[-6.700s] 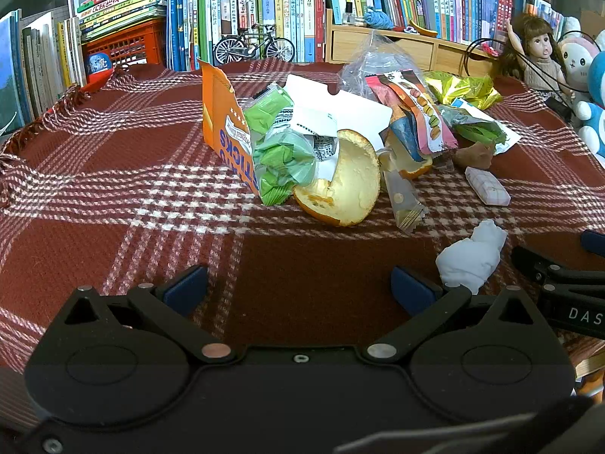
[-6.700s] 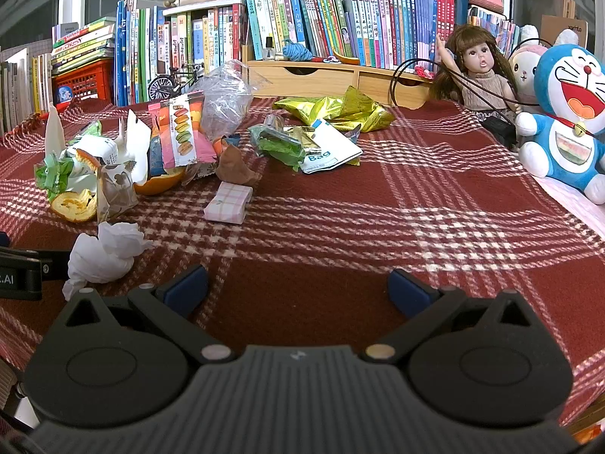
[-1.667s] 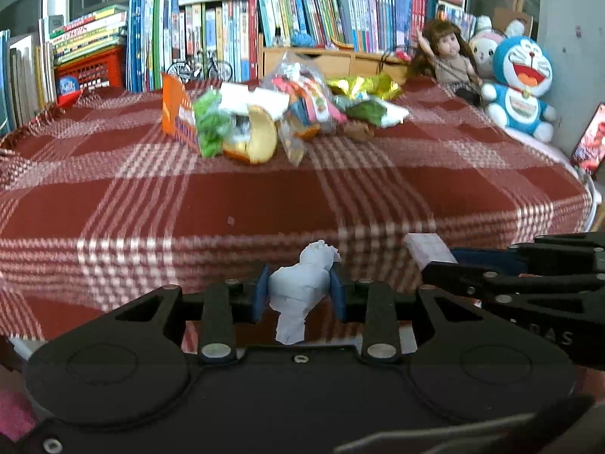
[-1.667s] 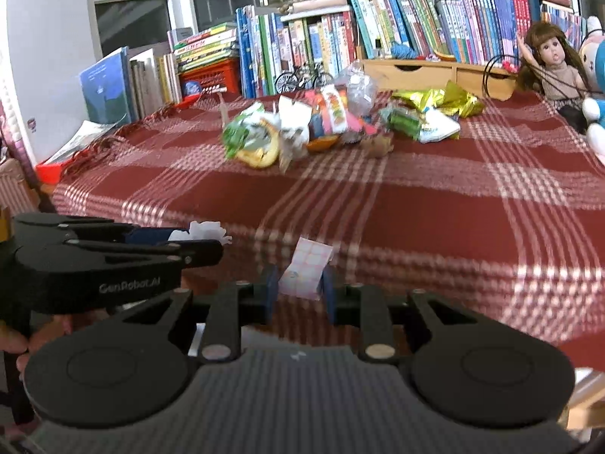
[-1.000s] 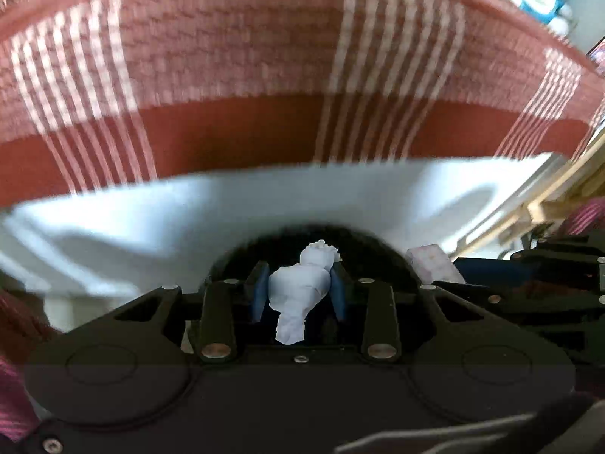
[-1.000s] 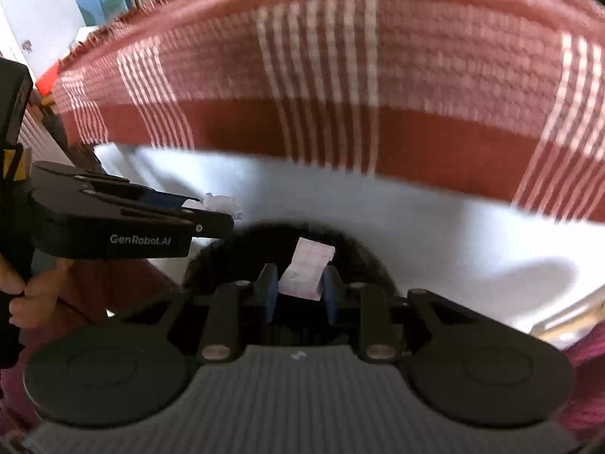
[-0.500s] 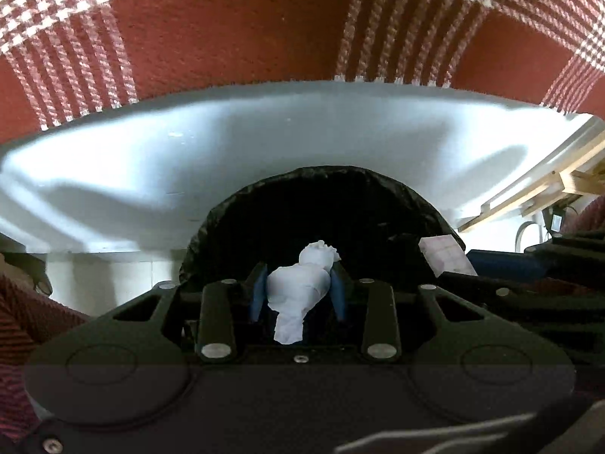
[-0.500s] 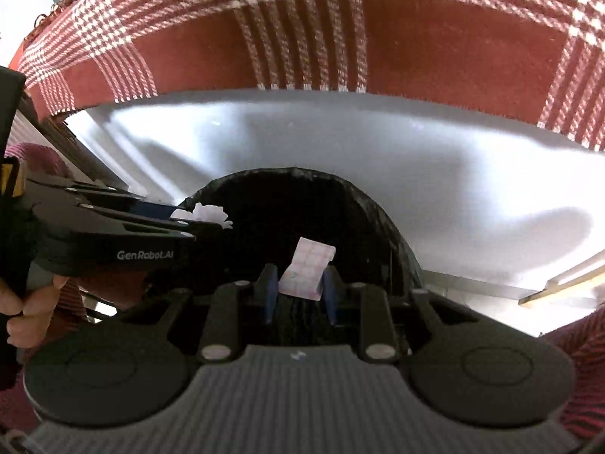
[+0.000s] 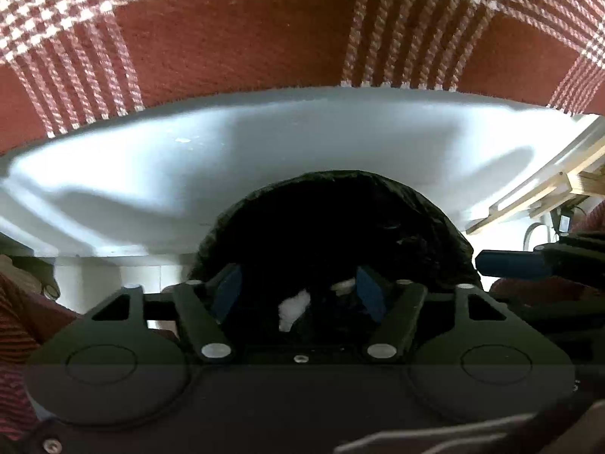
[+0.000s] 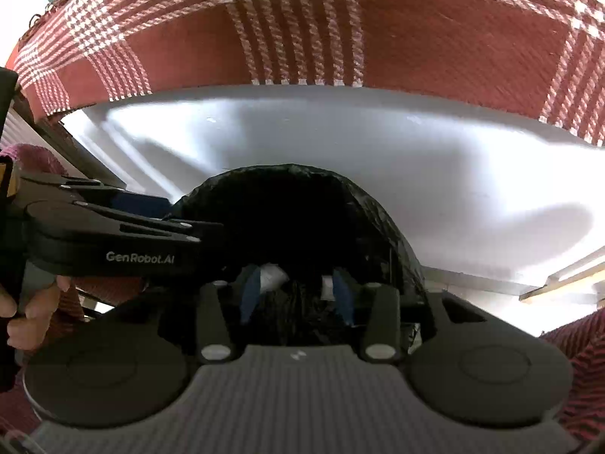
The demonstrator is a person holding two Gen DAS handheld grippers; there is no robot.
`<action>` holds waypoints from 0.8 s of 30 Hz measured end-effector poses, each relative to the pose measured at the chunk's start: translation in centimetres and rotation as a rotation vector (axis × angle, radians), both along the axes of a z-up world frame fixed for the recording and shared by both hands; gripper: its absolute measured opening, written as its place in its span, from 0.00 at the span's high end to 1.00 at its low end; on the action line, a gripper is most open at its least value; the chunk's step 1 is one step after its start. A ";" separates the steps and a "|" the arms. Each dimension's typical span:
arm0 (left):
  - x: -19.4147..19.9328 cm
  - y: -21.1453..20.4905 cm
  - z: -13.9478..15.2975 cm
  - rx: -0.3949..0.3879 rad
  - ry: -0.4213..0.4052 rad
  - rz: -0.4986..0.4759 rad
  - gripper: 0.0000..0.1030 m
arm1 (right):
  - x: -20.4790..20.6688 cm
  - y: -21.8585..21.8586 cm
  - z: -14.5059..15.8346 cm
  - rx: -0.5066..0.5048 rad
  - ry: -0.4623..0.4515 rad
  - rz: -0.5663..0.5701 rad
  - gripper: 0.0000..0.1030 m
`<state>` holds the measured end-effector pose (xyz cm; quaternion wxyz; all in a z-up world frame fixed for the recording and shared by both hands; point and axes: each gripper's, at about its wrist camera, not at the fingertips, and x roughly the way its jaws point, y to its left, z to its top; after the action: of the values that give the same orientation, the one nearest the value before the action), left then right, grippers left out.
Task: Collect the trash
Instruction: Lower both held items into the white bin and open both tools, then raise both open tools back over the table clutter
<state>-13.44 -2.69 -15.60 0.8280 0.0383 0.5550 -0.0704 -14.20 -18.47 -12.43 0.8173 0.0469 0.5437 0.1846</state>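
Observation:
A black-bagged trash bin (image 9: 332,204) stands on the floor under the table's edge, and both grippers hang over its mouth. My left gripper (image 9: 298,291) is open; the crumpled white tissue (image 9: 293,308) lies loose below its jaws, inside the bin. In the right wrist view the bin (image 10: 287,189) fills the middle and my right gripper (image 10: 297,295) is open too. Between its pads two pale scraps show down in the bag: the tissue (image 10: 272,274) and the small pink packet (image 10: 326,286). Neither gripper holds anything.
The red plaid tablecloth (image 9: 264,38) overhangs above the bin, with a white cloth (image 9: 264,140) under it. A wooden frame (image 9: 548,196) runs at the right. A person's hand (image 10: 22,314) grips the left tool at the left edge.
Both grippers have opened. The tissue has dropped out of the left one and the pink packet out of the right one, both into the bin. The view has closed in on the bin.

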 end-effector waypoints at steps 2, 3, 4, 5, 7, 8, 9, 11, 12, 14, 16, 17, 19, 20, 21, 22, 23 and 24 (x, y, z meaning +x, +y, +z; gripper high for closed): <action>0.0 0.0 0.4 0.014 -0.008 -0.001 0.29 | 0.0 -0.1 0.1 0.002 -0.002 0.000 0.40; 0.0 0.0 0.7 0.021 -0.013 -0.003 0.28 | 0.0 0.0 0.2 0.001 -0.005 -0.001 0.40; 0.0 0.0 1.1 0.026 -0.019 -0.005 0.28 | 0.0 -0.1 0.5 -0.001 -0.011 -0.001 0.40; -0.1 0.0 1.8 0.026 -0.032 -0.012 0.26 | -0.1 -0.1 0.9 -0.005 -0.025 0.001 0.39; -0.2 0.1 3.3 0.020 -0.069 -0.030 0.22 | -0.2 -0.3 2.0 -0.011 -0.068 0.010 0.37; -0.3 0.2 4.3 0.016 -0.098 -0.043 0.19 | -0.1 -0.4 2.8 -0.015 -0.095 0.018 0.35; -0.4 0.3 5.3 0.014 -0.126 -0.054 0.18 | -0.1 -0.6 3.6 -0.018 -0.123 0.025 0.34; -0.5 0.4 7.4 0.012 -0.189 -0.073 0.14 | 0.1 -0.9 5.4 -0.018 -0.181 0.034 0.31; -0.6 0.4 8.5 0.012 -0.224 -0.081 0.13 | 0.3 -1.1 6.4 -0.015 -0.211 0.037 0.30; -0.6 0.5 10.7 0.011 -0.293 -0.095 0.09 | 0.5 -1.5 8.1 -0.008 -0.275 0.046 0.28; -0.4 0.5 12.6 0.008 -0.356 -0.105 0.08 | 1.0 -1.8 10.0 0.003 -0.334 0.046 0.25; -0.2 0.6 13.5 0.005 -0.386 -0.109 0.08 | 1.3 -2.0 10.9 0.008 -0.365 0.043 0.24; 0.2 0.9 15.2 -0.008 -0.445 -0.107 0.07 | 1.8 -2.4 12.5 0.013 -0.415 0.034 0.22; 0.5 1.1 15.9 -0.014 -0.478 -0.100 0.06 | 2.1 -2.5 13.2 0.013 -0.441 0.028 0.21; 0.9 1.2 16.5 -0.016 -0.503 -0.091 0.06 | 2.5 -2.6 13.7 0.012 -0.465 0.021 0.20; 1.4 1.3 17.2 -0.014 -0.523 -0.075 0.06 | 3.0 -2.8 14.3 0.008 -0.491 0.012 0.20; 1.7 1.4 17.8 -0.012 -0.540 -0.060 0.06 | 3.2 -2.6 14.6 0.002 -0.510 0.003 0.20; 2.2 1.5 18.2 -0.015 -0.557 -0.047 0.06 | 3.7 -2.7 15.0 -0.004 -0.527 -0.009 0.20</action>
<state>-11.27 -1.15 2.58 0.9470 0.0631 0.3045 -0.0803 -10.48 -21.13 2.56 0.9316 -0.0021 0.3125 0.1858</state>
